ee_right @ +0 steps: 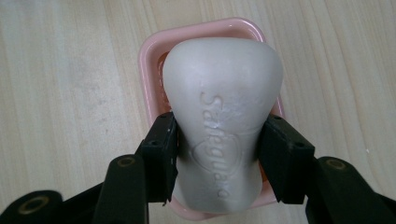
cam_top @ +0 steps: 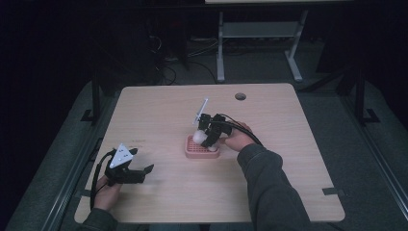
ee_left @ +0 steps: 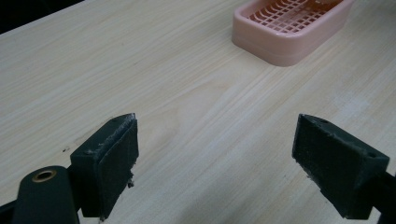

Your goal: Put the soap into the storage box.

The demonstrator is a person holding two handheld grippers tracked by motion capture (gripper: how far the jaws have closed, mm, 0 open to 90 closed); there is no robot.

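Right gripper view — soap bar (ee_right: pixel 223 116) clamped in right hand-held gripper (ee_right: pixel 218 156), over pink dish (ee_right: pixel 150 65).

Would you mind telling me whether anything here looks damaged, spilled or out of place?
Nothing stands out. The white soap bar is held squarely by the right gripper above the pink soap dish, intact and upright on the table.

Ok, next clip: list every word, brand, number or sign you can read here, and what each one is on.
"Safeguard": pressed into the face of the white soap bar, running along its length, held in the right tongs above the pink soap dish.
No other writing is readable on the dish, the tongs or the table.
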